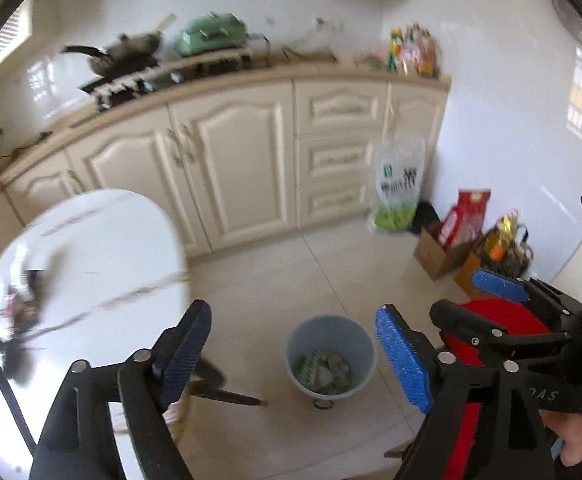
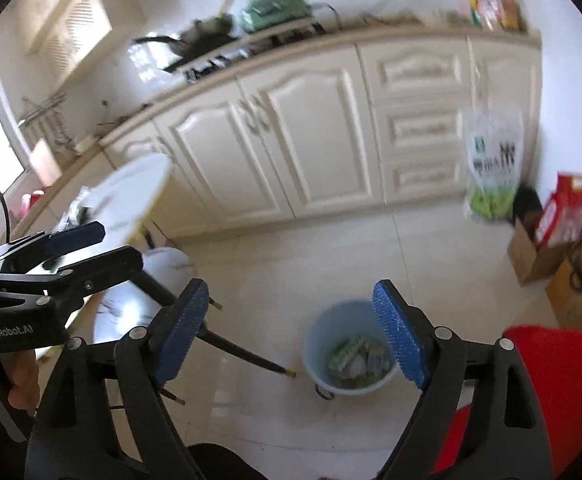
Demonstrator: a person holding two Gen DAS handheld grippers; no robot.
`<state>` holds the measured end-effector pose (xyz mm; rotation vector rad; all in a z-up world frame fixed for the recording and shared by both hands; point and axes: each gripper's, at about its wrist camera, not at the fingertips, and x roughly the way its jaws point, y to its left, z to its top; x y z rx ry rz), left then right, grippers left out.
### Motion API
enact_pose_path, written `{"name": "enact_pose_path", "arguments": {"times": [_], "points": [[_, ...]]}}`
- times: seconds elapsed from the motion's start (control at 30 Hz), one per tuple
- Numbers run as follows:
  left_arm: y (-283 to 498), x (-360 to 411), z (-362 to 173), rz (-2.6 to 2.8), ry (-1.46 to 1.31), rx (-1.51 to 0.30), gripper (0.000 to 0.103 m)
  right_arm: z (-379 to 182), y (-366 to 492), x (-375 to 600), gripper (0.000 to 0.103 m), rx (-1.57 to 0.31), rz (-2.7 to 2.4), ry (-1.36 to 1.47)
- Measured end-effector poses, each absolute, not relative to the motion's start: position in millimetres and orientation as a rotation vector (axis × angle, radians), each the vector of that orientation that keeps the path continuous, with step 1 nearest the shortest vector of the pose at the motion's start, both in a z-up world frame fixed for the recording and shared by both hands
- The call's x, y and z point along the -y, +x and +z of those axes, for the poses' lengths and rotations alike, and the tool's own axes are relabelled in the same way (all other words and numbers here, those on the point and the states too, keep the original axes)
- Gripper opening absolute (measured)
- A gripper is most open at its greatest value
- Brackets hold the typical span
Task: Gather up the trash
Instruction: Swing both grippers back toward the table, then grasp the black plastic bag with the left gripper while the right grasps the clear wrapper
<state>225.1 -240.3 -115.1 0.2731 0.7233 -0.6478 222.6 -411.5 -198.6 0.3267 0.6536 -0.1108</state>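
A pale blue bin (image 1: 330,356) stands on the tiled floor with several pieces of trash inside; it also shows in the right wrist view (image 2: 349,350). My left gripper (image 1: 297,354) is open and empty, held above the floor with the bin between its blue pads. My right gripper (image 2: 299,336) is open and empty above the bin; it also shows at the right of the left wrist view (image 1: 471,300). Dark trash (image 1: 21,312) lies on the white round table (image 1: 103,248) at the left.
Cream kitchen cabinets (image 1: 251,152) run along the back wall with a stove, pan and green box on the counter. A green-white bag (image 1: 397,184), cardboard boxes (image 1: 443,252) and a red stool (image 2: 563,384) stand at the right. Table legs (image 2: 247,354) angle toward the bin.
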Motion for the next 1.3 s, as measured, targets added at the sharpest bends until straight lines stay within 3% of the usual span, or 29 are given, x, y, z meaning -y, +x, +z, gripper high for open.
{"name": "enact_pose_path", "arguments": {"times": [0.13,0.37,0.7,0.93,1.03,1.1,1.17,1.3], "points": [[201,162,-88,-0.567,0.238,-0.634,0.092,-164,232,362,0.096,-0.608,-0.062,0.265],[193,47,-91,-0.401,0.183,-0.606,0.094,-133,283,266,0.099,-0.604,0.074,0.173],[235,-48,-129,-0.226,0.113,-0.707,0.091,-136,376,168,0.098,-0.685,0.228,0.064],[257,-72,-159,-0.275,0.079,-0.826,0.068,-155,432,140,0.098,-0.740,0.244,0.040],[256,-85,-170,-0.303,0.047,-0.867,0.053,-163,452,134,0.098,-0.763,0.238,0.034],[260,-94,-172,-0.312,0.032,-0.876,0.049,-168,467,127,0.098,-0.780,0.244,0.021],[261,-99,-176,-0.311,0.025,-0.890,0.032,-173,480,120,0.098,-0.797,0.248,0.006],[280,-113,-164,-0.315,-0.019,-0.862,0.027,-184,505,98,0.098,-0.822,0.272,-0.054]]}}
